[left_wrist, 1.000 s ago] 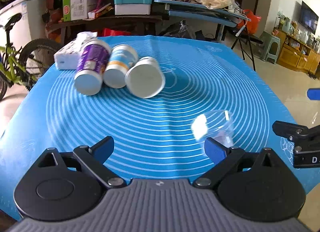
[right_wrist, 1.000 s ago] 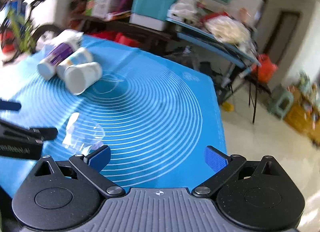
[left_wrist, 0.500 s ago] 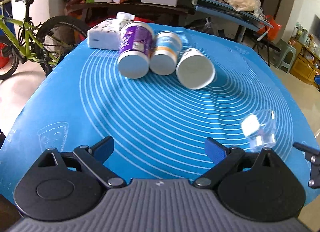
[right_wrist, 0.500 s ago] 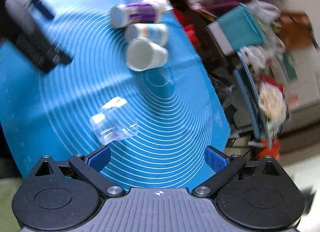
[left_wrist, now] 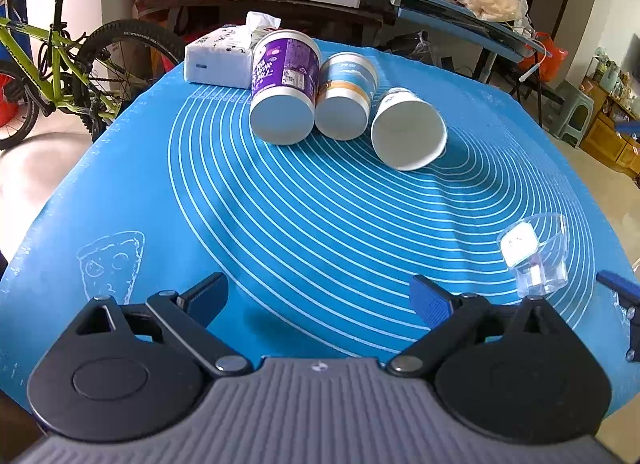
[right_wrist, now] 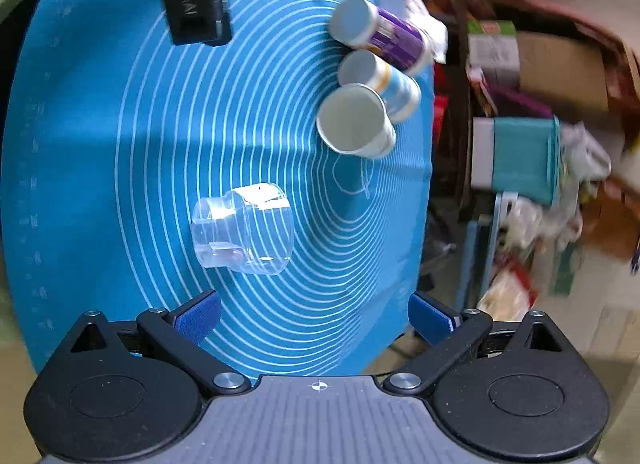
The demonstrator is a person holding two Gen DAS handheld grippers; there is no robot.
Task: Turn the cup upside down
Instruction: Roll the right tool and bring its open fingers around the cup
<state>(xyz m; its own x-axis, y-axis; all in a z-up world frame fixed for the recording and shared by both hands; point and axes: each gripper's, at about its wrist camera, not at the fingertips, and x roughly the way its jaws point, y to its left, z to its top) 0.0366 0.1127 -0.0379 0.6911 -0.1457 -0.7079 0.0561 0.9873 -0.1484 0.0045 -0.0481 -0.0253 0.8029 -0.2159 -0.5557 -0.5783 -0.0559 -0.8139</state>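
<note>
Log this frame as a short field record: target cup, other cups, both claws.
target: clear plastic cup, on blue mat, wide end toward the table, ungripped
other cups: purple cup, blue-orange cup, white paper cup, all on their sides
tissue pack: behind the cups
left claw: open, empty
right claw: open, empty

the small clear plastic cup [right_wrist: 242, 230] is glossy and see-through. the blue mat with white printed rings [left_wrist: 340, 224] looks smooth, matt and rubbery. the plain white paper cup [left_wrist: 408, 128] is matt; the purple-labelled tub [left_wrist: 284, 76] has a slight sheen.
</note>
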